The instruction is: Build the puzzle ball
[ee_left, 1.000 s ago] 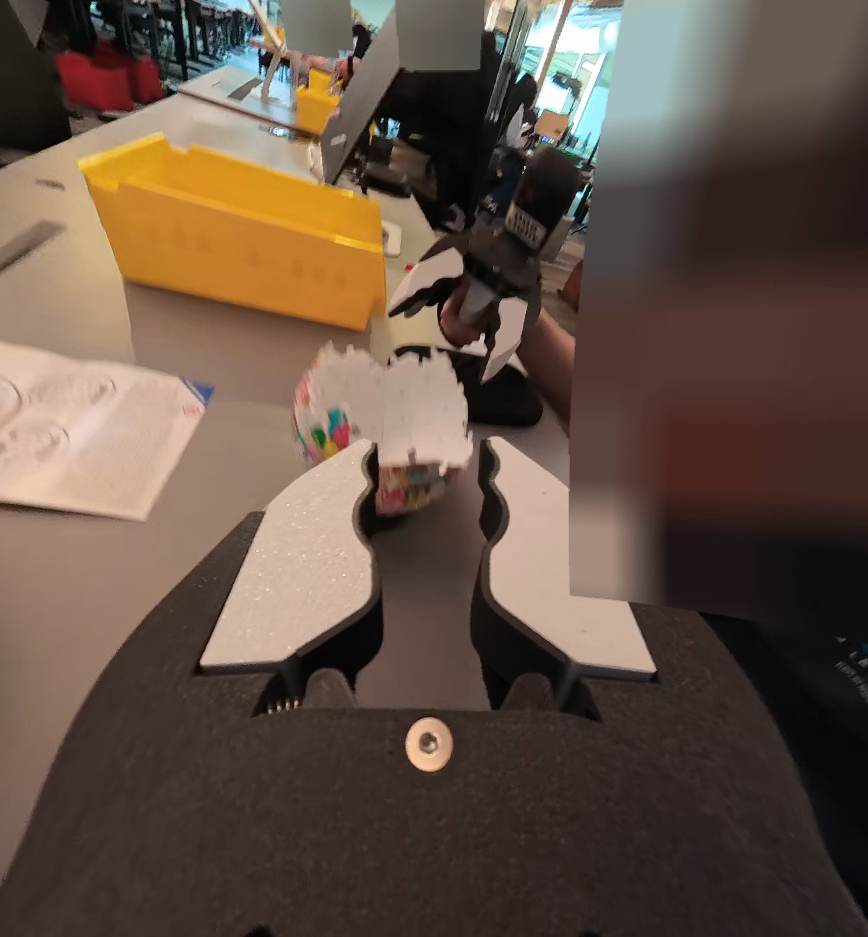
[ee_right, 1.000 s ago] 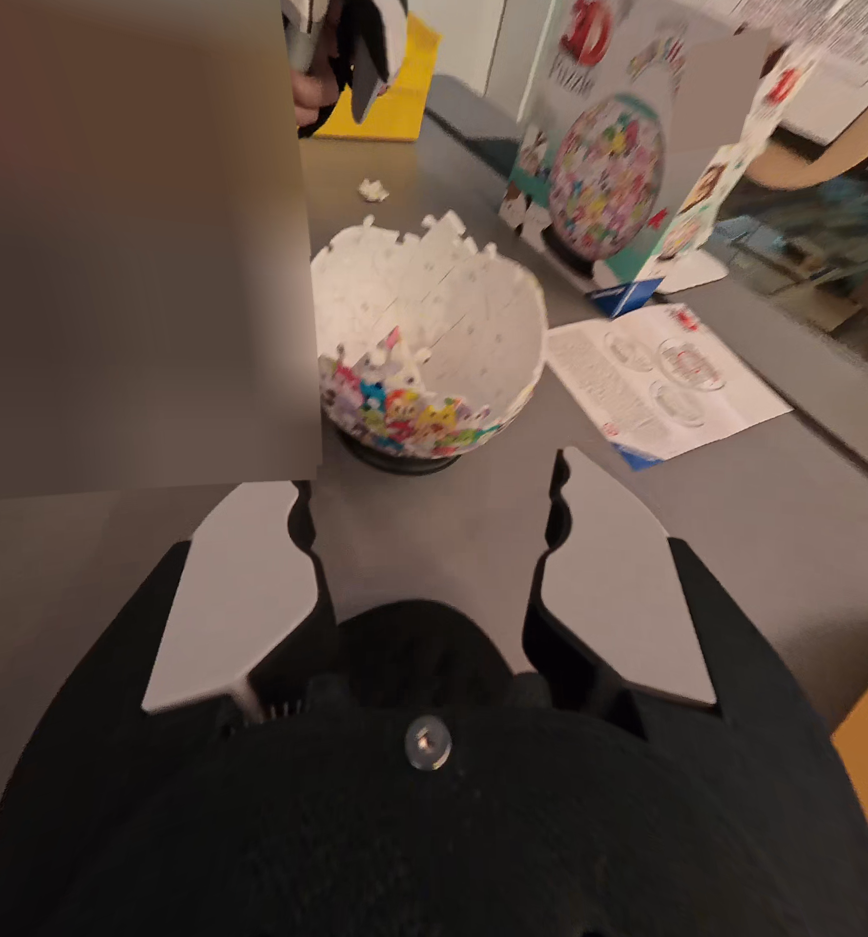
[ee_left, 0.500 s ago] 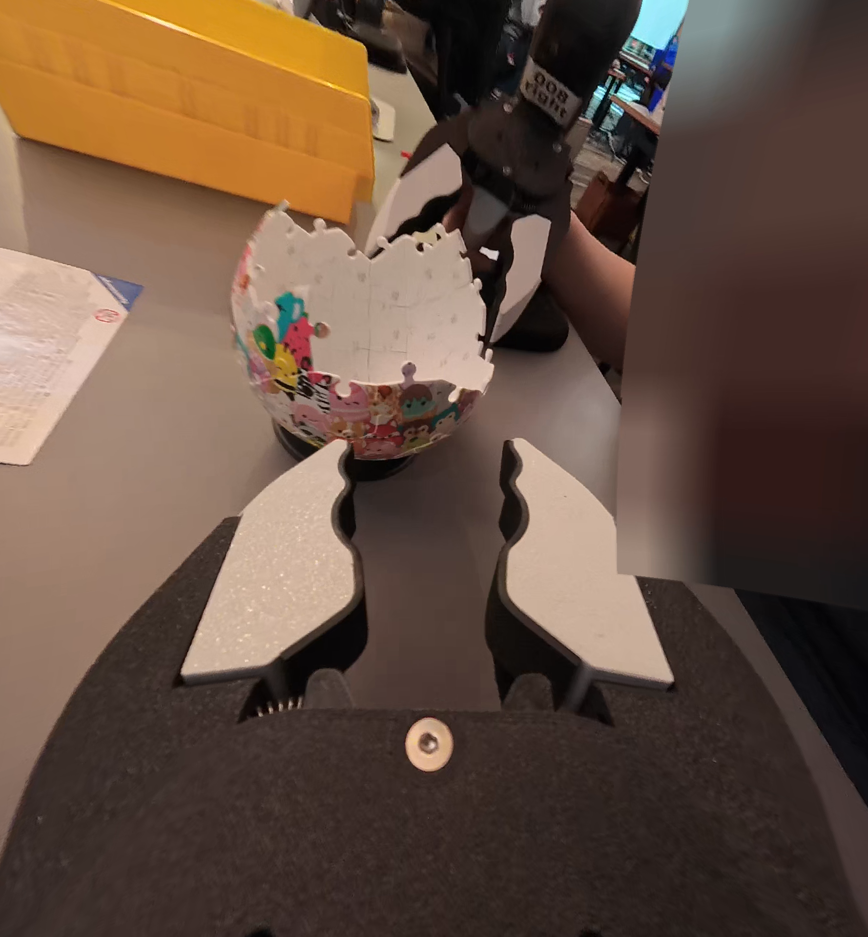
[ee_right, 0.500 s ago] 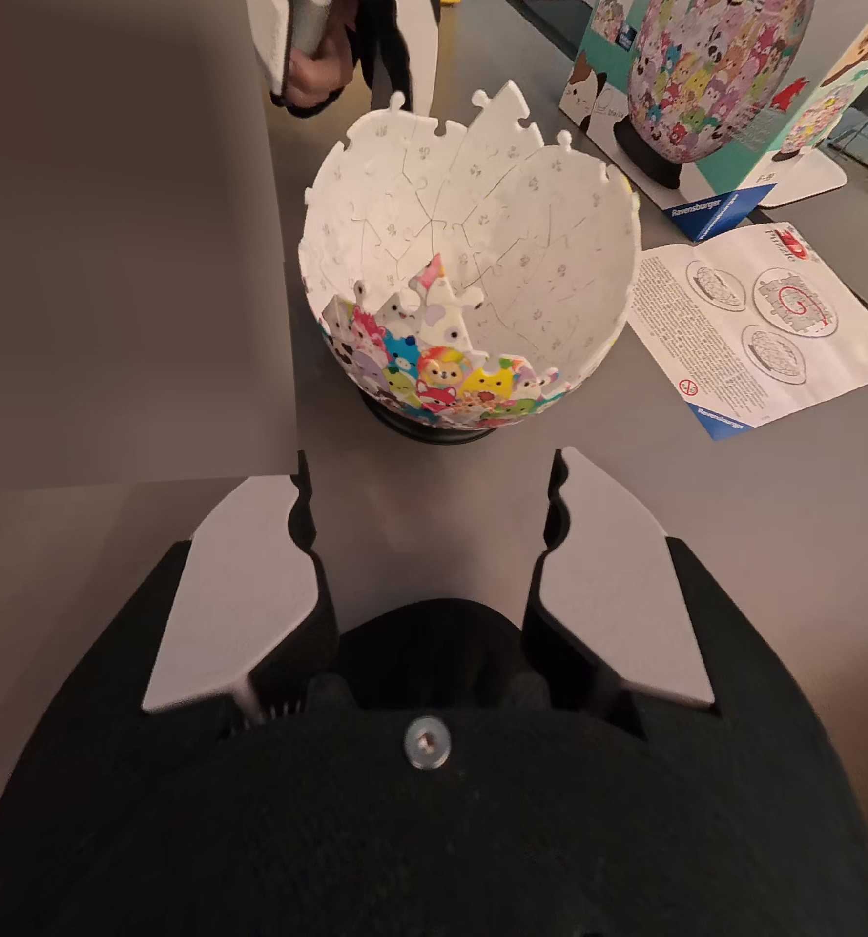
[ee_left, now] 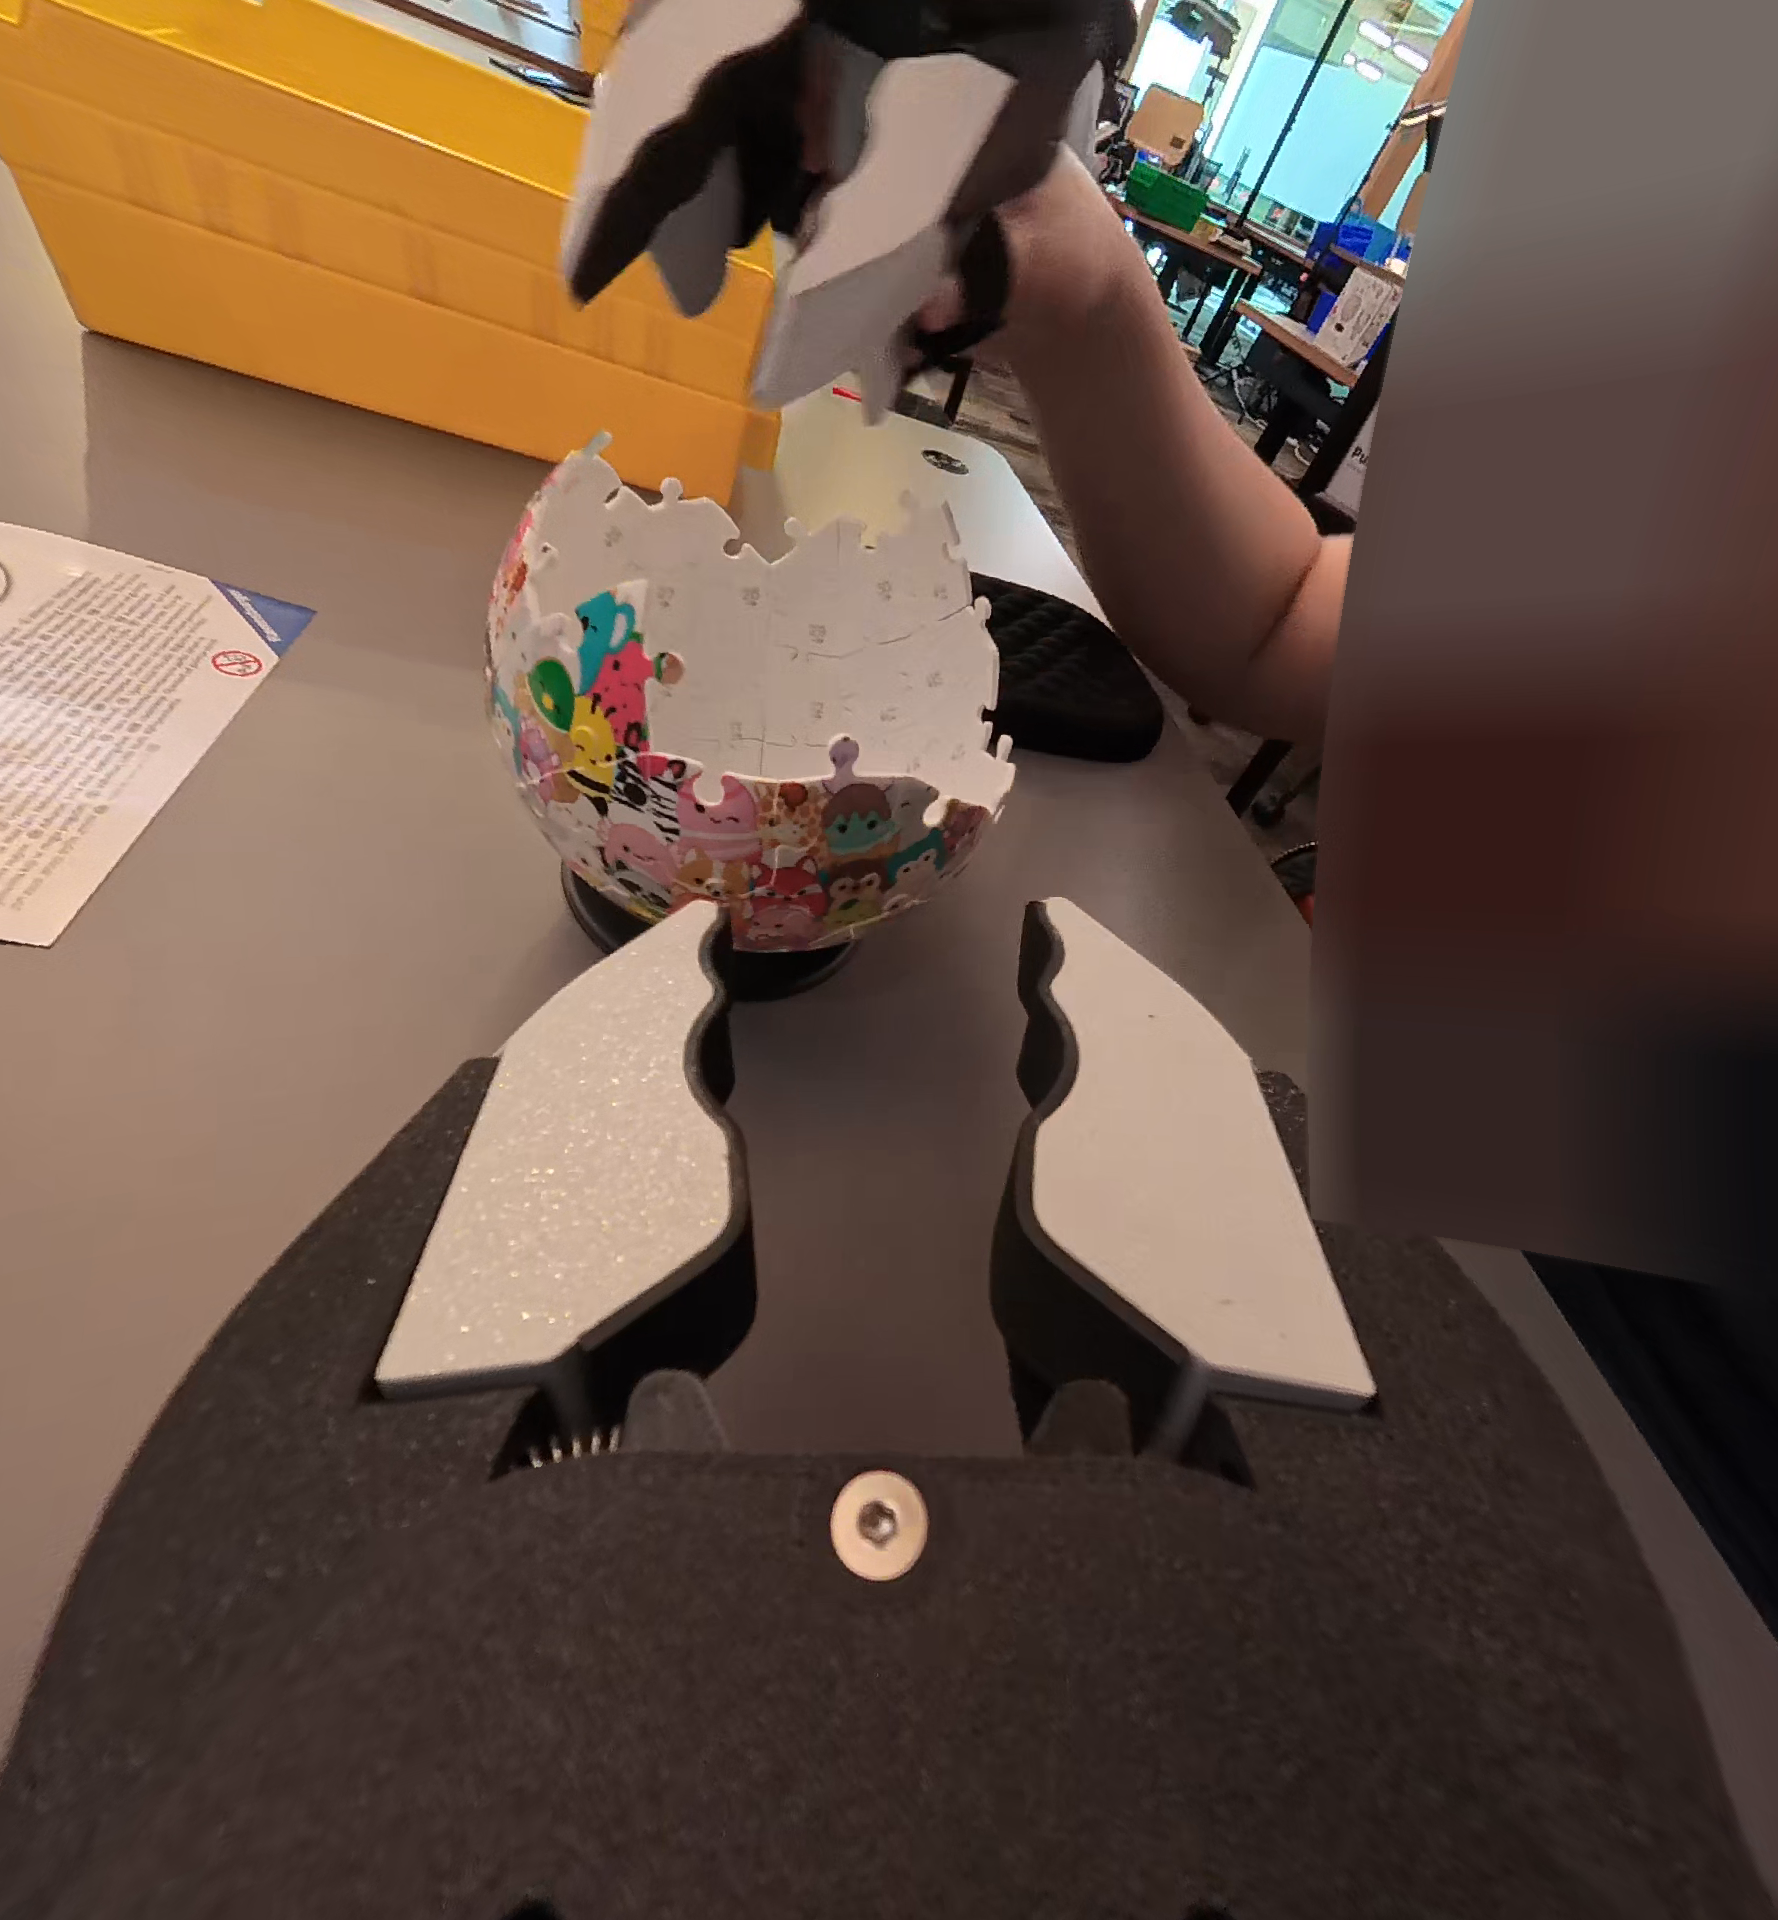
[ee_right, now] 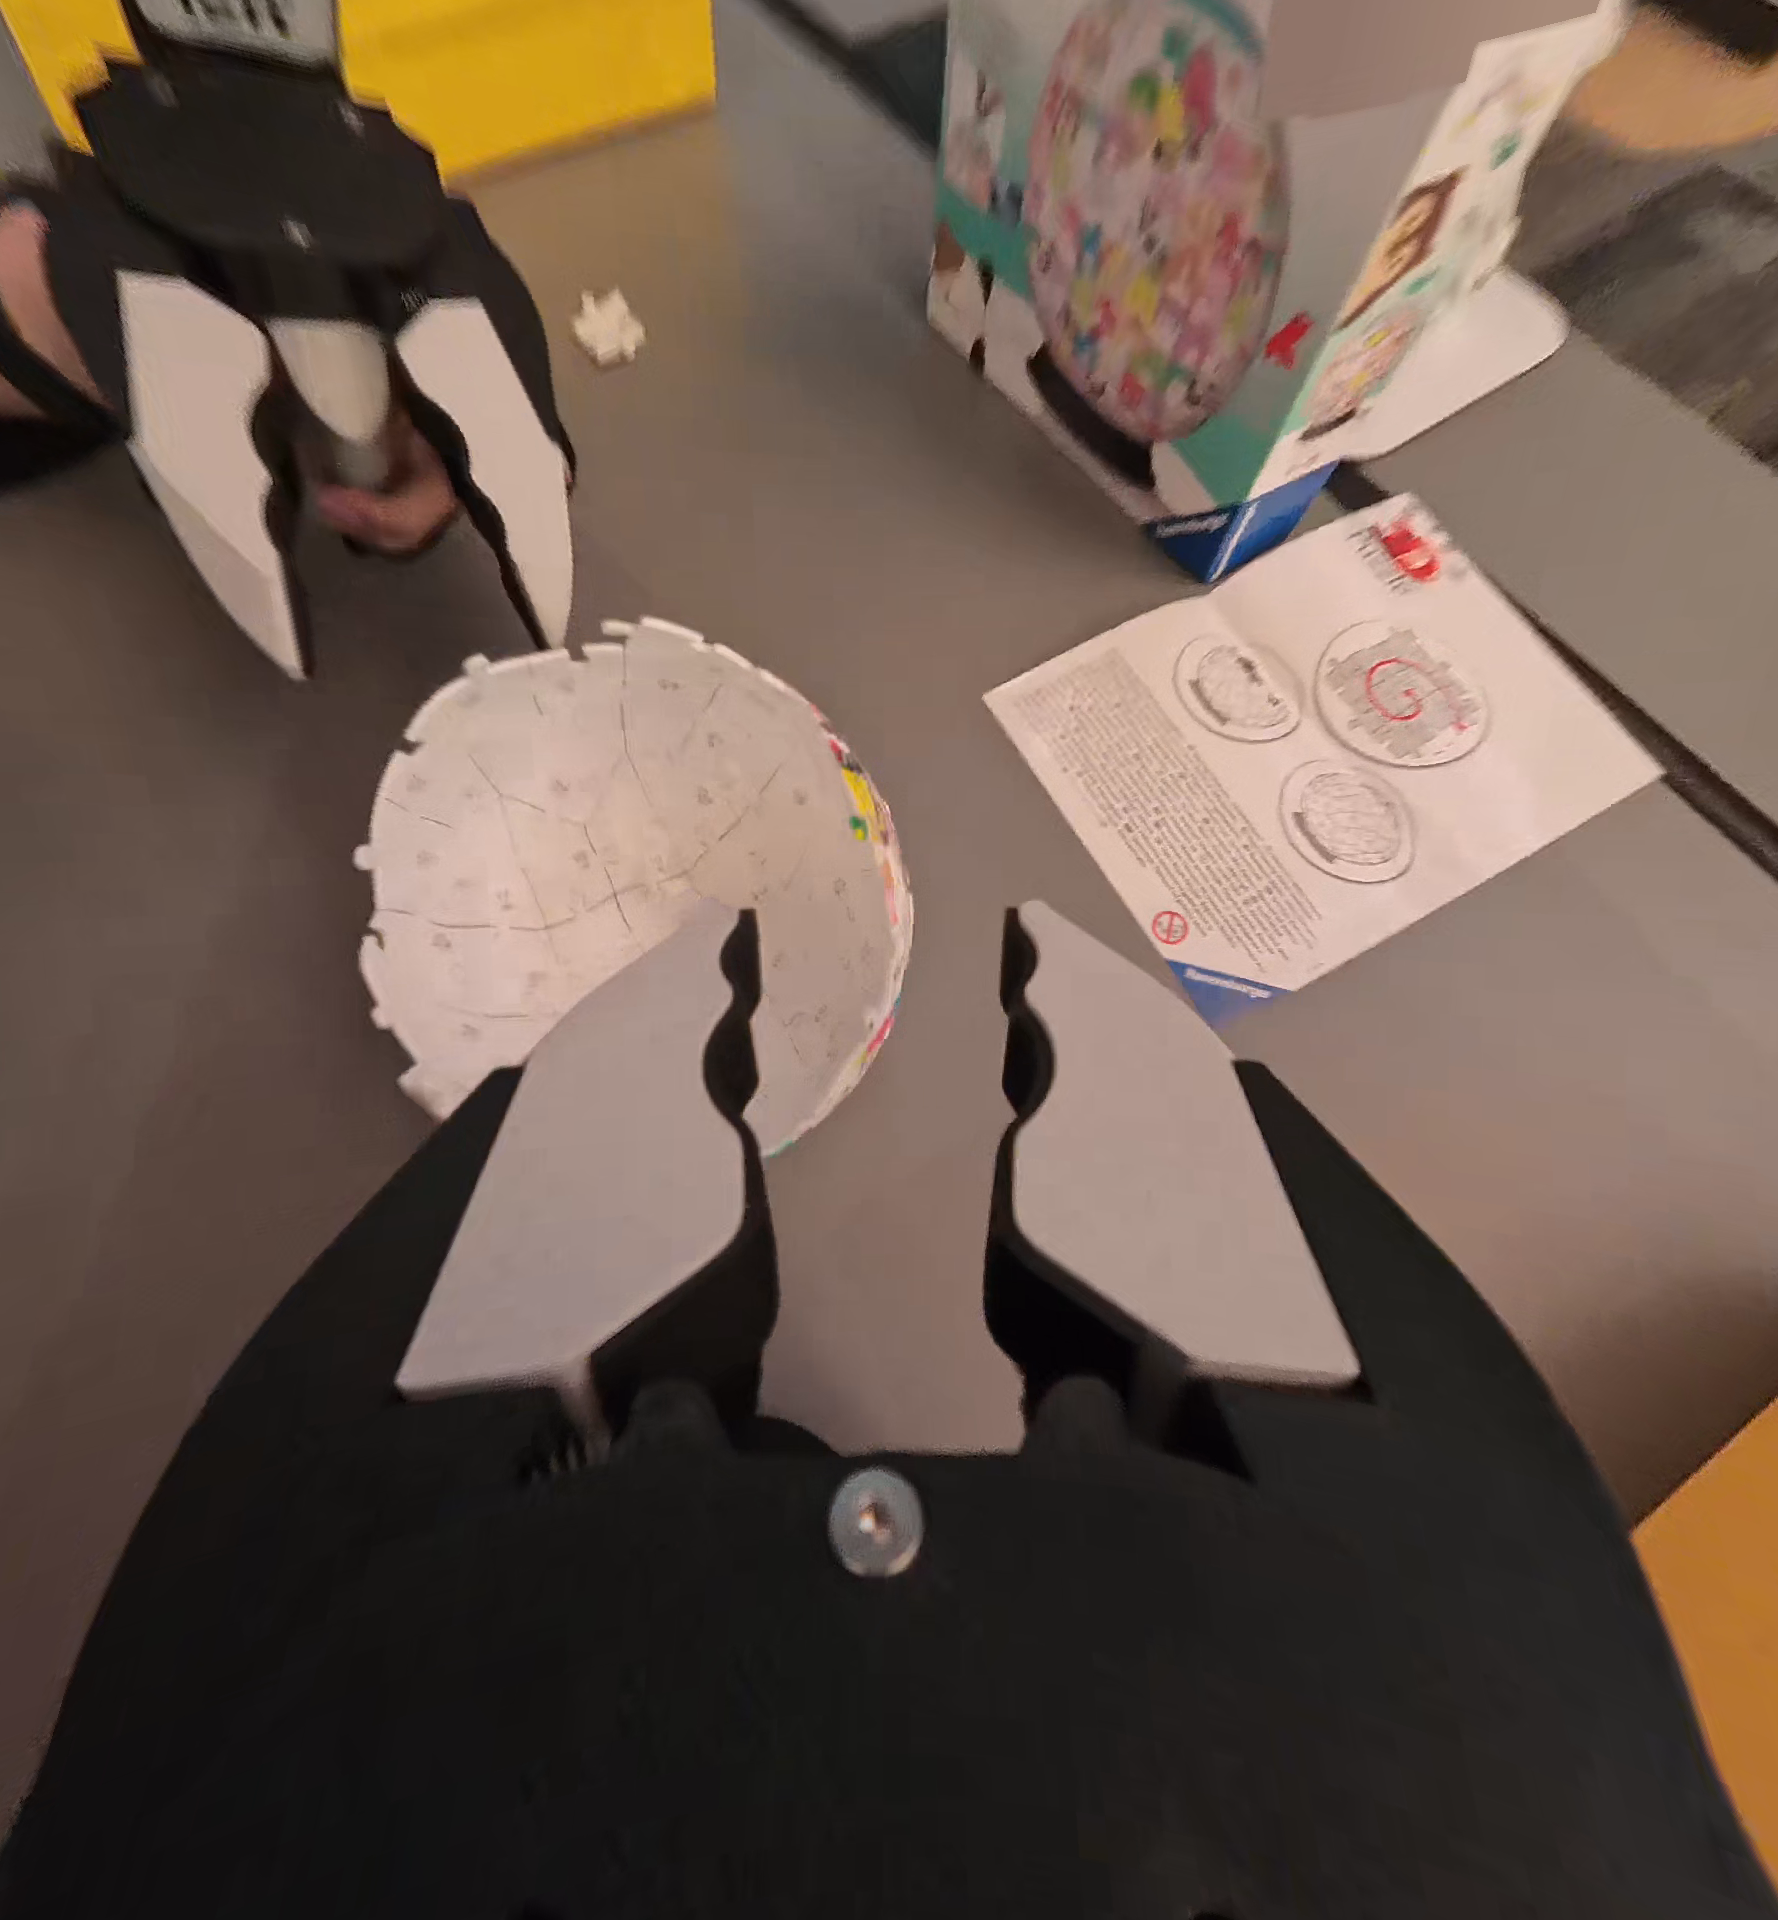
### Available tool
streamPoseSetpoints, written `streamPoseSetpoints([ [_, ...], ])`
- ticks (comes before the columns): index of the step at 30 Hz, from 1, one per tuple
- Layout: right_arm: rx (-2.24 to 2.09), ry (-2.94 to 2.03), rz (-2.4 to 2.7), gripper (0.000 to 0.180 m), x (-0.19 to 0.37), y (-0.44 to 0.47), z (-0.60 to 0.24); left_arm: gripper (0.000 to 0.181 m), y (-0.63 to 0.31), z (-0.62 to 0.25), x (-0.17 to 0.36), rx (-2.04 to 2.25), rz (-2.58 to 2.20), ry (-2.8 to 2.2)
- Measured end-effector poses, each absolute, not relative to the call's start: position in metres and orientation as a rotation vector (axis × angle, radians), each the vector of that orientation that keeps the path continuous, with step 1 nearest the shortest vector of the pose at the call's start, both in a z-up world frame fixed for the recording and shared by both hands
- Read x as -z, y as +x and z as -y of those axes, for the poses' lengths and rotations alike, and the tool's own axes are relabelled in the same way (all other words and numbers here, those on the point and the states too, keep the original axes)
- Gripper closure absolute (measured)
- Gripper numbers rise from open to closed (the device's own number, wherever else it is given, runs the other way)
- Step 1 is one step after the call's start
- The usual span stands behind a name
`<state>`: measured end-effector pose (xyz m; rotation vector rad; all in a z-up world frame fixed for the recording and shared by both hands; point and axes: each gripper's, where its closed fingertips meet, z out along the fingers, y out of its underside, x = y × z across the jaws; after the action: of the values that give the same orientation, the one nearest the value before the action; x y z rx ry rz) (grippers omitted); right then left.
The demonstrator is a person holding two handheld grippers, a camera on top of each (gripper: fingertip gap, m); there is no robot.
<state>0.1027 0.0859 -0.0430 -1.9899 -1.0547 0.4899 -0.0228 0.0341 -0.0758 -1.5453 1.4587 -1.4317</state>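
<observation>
The half-built puzzle ball (ee_left: 750,727) stands on a black ring stand (ee_left: 698,951) on the grey table. It is an open bowl, colourful outside and white inside, with a jagged rim. My left gripper (ee_left: 869,914) is open and empty, its fingertips just short of the ball's base. My right gripper (ee_right: 874,914) is open and empty, held above the ball (ee_right: 615,852) and looking down into it, its left finger over the bowl's near rim. It shows blurred above the ball in the left wrist view (ee_left: 719,312). The left gripper (ee_right: 417,649) shows at the ball's far rim.
A yellow bin (ee_left: 345,208) stands behind the ball. An instruction leaflet (ee_right: 1321,769) lies to one side, with the puzzle box (ee_right: 1176,260) beyond it. A loose white puzzle piece (ee_right: 610,327) lies on the table. A black pad (ee_left: 1061,675) lies under the person's forearm. The loose white puzzle piece (ee_right: 610,327) is about 25 cm from my left fingertips and 35 cm from my right.
My right gripper has risen from facing the ball's side to above it, looking down into the bowl. My left gripper has moved in closer to the ball. Both stay open.
</observation>
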Motion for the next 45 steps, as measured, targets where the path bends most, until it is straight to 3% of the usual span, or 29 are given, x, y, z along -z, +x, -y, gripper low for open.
streamPoseSetpoints([
  [13,-0.097,-2.192,1.348,0.161,0.093,0.085,-0.108,0.132,-0.024,-0.020,0.074,1.480,-1.504,-1.523],
  [26,-0.049,-2.251,1.350,0.171,0.099,0.084,-0.109,0.134,-0.024,-0.017,0.076,1.473,-1.524,-1.528],
  [36,0.017,-2.233,1.413,0.164,0.099,0.085,-0.112,0.135,-0.025,-0.017,0.077,1.473,-1.531,-1.532],
  [45,-0.025,-2.241,1.395,0.174,0.097,0.083,-0.112,0.136,-0.024,-0.016,0.080,1.470,-1.542,-1.539],
])
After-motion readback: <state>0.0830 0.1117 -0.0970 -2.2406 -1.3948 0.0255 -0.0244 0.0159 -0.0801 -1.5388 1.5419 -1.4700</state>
